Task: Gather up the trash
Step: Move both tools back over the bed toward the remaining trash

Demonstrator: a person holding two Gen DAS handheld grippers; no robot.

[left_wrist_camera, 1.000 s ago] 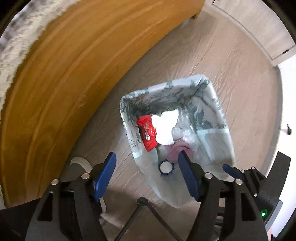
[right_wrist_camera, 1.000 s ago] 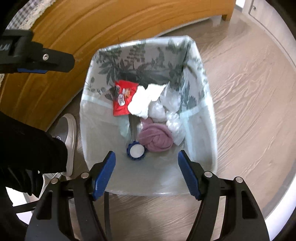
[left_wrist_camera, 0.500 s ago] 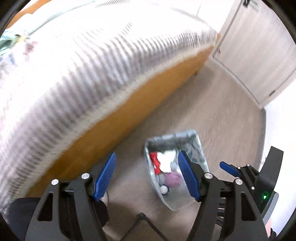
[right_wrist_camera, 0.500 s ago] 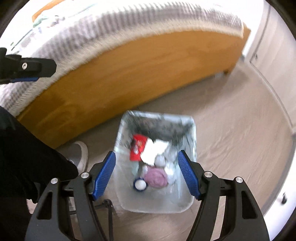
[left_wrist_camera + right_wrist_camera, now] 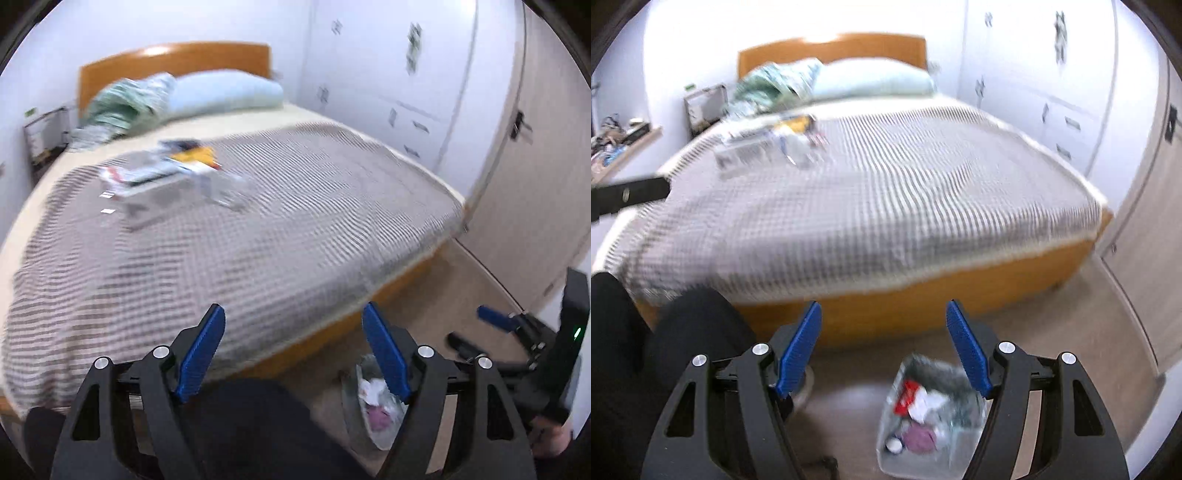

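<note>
Both hand-held grippers, the left [image 5: 293, 336] and the right [image 5: 884, 334], are spreading wider with nothing between the jaws, pointing over the bed [image 5: 886, 192] toward a blurred heap of litter [image 5: 162, 173] lying at about 11 o'clock on the striped cover [image 5: 277, 221]. The bin [image 5: 934, 413], lined with clear plastic and already holding wrappers, is sitting on the floor [image 5: 1071, 332] at 6 o'clock, below the bed's wooden side. The risks, as I am judging them: the soft cover is giving under a pinch, so a jaw may be catching fabric with the litter; light plastic may be slipping out; a far reach may be dropping pieces short of the bin. White cupboards [image 5: 406, 92] are lining the wall at 2 o'clock.
</note>
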